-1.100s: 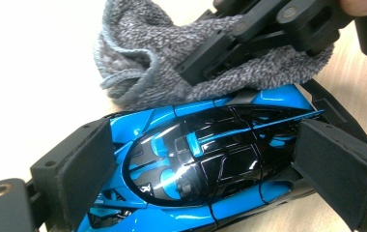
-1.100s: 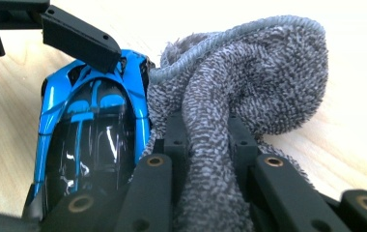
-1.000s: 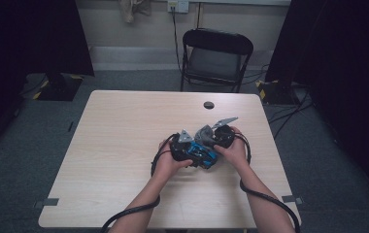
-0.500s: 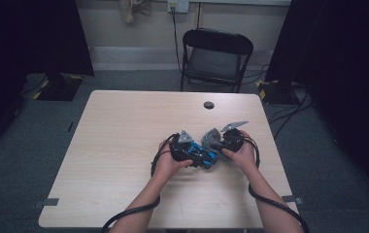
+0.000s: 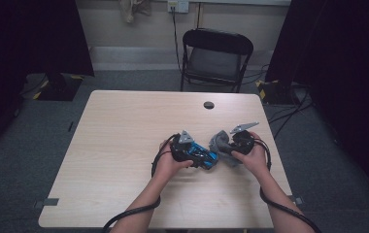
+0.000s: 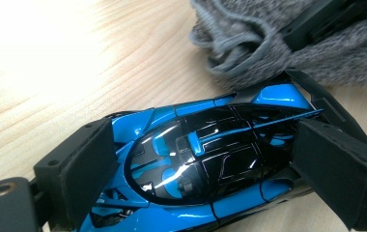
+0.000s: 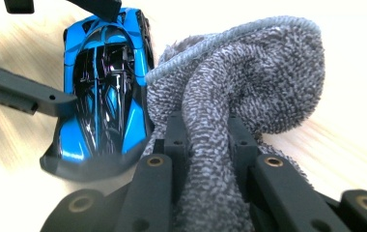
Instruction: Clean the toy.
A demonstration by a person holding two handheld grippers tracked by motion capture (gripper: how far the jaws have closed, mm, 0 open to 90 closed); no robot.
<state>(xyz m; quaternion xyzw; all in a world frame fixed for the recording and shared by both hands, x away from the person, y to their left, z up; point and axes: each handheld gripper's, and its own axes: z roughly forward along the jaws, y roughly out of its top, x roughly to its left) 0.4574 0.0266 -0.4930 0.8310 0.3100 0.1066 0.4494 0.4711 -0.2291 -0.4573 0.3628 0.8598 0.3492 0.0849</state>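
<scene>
Firmly, my left gripper (image 6: 196, 174) clamps the toy car (image 6: 205, 164) near the desk's (image 5: 124, 145) right edge; my right gripper (image 7: 204, 140), pinching the cloth (image 7: 249, 82), wipes with light, even strokes.

The high view looks forward and down from above the person's side onto the whole table (image 5: 124, 145), from well back. The 2 gripper views sit close, low over the tabletop, each looking along its own jaws. All 3 views share the blue toy car (image 6: 196, 169) and the grey cloth (image 7: 249, 96) beside it.
</scene>
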